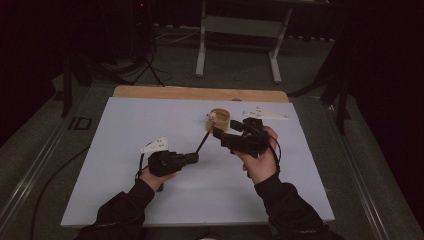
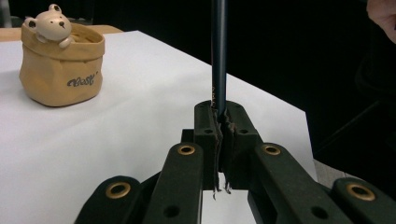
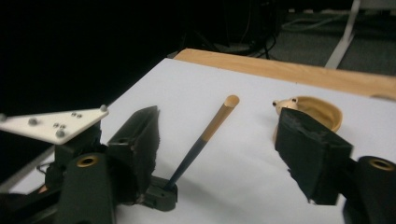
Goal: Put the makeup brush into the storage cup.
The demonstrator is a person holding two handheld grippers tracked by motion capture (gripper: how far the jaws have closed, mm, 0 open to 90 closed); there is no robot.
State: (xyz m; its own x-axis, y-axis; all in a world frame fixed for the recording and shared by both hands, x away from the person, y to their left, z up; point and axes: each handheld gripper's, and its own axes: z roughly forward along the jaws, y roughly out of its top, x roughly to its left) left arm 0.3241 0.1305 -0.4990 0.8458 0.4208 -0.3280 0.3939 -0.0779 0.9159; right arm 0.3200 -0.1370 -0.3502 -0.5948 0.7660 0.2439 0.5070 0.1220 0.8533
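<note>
Clamping a slim dark-and-tan stick (image 2: 219,51), left gripper (image 2: 219,122), right gripper (image 3: 219,154) apart around it, glossy bear pot (image 2: 60,60) beside.

The high view looks from above, forward and down, onto the whole desk (image 1: 125,200). The left gripper view sits low, very near its own tongs (image 2: 219,122), and faces along them. The right gripper view also looks along its tongs (image 3: 224,154), close to the desk. All three views share the bear pot (image 1: 219,119) and the stick (image 1: 204,141).
</note>
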